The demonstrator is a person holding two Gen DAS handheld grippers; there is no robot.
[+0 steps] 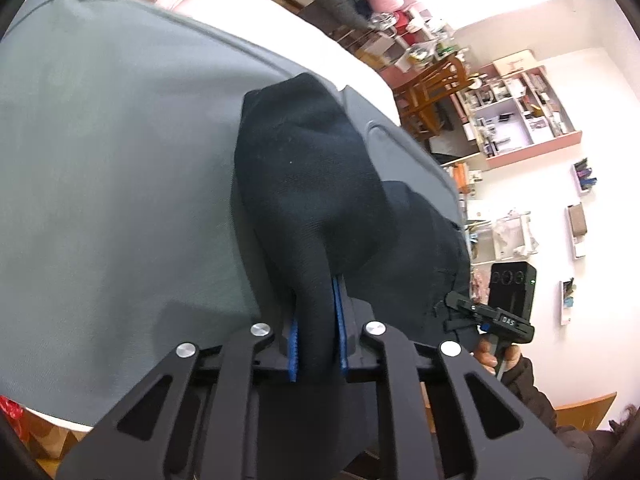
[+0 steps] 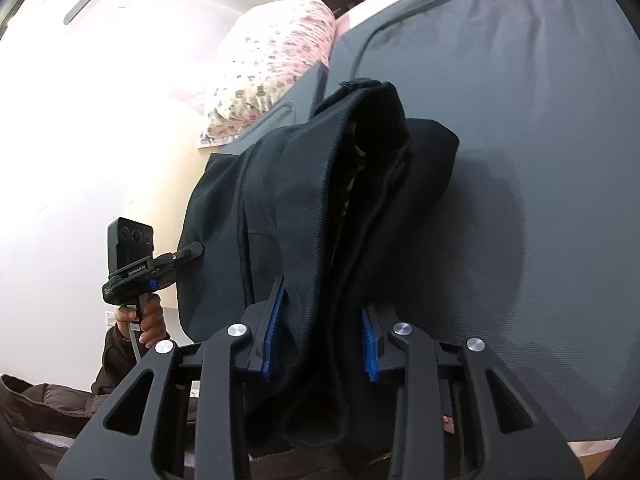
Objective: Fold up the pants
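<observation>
Left claw (image 1: 316,340) pointed steeply down, its blue pads (image 1: 340,328) drawn close and pinching a thin fold of the dark pants (image 1: 312,184). Right claw (image 2: 320,336) also angled down, its pads (image 2: 272,332) set wider and pressed on a thicker bunch of the same cloth. Each claw was held by a bare hand (image 2: 150,320) below a dark sleeve (image 1: 528,392).

Each black hand-held gripper (image 1: 316,332) is showing blue ribbed pads (image 2: 272,332) and silver screws (image 1: 260,329); a dark puffy sleeve (image 1: 524,384) is covering the wrist.
</observation>
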